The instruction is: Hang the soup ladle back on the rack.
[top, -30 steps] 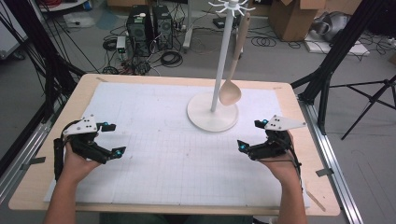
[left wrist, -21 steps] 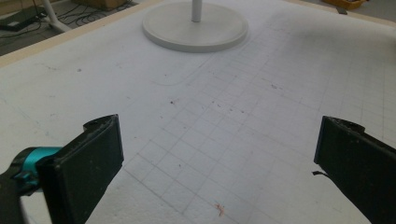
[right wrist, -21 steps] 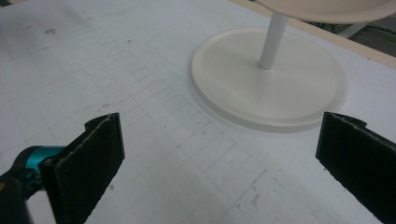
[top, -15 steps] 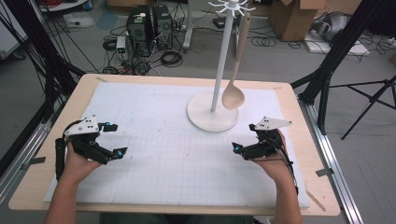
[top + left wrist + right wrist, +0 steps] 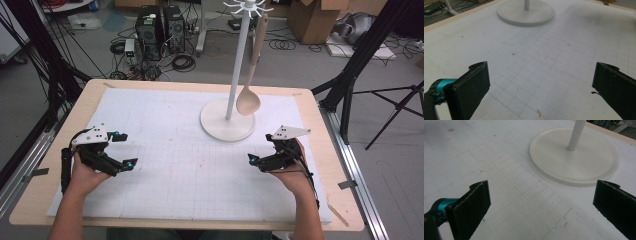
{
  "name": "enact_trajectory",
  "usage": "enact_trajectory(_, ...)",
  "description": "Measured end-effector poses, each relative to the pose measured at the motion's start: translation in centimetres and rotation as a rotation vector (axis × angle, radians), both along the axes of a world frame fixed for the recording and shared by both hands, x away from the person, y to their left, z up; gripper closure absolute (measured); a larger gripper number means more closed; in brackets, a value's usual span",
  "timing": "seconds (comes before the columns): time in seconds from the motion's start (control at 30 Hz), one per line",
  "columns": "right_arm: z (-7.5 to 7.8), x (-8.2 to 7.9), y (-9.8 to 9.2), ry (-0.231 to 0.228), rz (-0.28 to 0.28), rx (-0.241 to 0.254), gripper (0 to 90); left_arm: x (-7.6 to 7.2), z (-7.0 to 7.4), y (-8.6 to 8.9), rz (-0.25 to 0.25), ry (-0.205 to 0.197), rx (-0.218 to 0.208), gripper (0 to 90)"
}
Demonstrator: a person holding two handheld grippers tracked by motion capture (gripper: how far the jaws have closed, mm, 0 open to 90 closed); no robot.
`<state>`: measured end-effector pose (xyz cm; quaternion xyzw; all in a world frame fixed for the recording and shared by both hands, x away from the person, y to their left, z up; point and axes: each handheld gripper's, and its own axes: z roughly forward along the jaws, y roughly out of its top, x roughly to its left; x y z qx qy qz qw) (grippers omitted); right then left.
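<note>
The spoon hangs from a peg at the top of the stand, its bowl low beside the pole and just above the round base, on the side nearer the right gripper. It looks wooden, so it is probably light, stiff and not fragile, with a dry surface that flat pads should hold without slipping; it hangs free and will likely swing if nudged. The best hold seems to be across the flat handle about halfway down, clear of the pole, so that a lift upward can free it from the peg; the rounded bowl would be a poorer grip. The right gripper rests on the mat in front of the stand and a little to its right, jaws spread wide with nothing between them. The left gripper lies well apart from the stand on the other side, jaws also wide and empty. Around the stand the mat is bare, giving open room for an approach from the front or right; the pole itself and the pegs above are the things to avoid, and the table edge lies close behind the stand.
</note>
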<state>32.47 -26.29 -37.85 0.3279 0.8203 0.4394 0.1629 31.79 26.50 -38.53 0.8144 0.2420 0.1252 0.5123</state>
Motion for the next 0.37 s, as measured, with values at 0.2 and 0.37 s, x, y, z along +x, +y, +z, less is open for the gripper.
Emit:
enact_trajectory(0.2, -0.12, 0.09, 0.3, 0.002, 0.015, -0.004, 0.2, 0.02, -0.02, -0.04, 0.003, 0.0, -0.001, 1.7)
enact_trajectory(0.37, -0.04, 0.0, 0.3, 0.004, 0.019, 0.004, 0.2, -0.03, 0.02, -0.09, 0.002, 0.001, -0.004, 1.7)
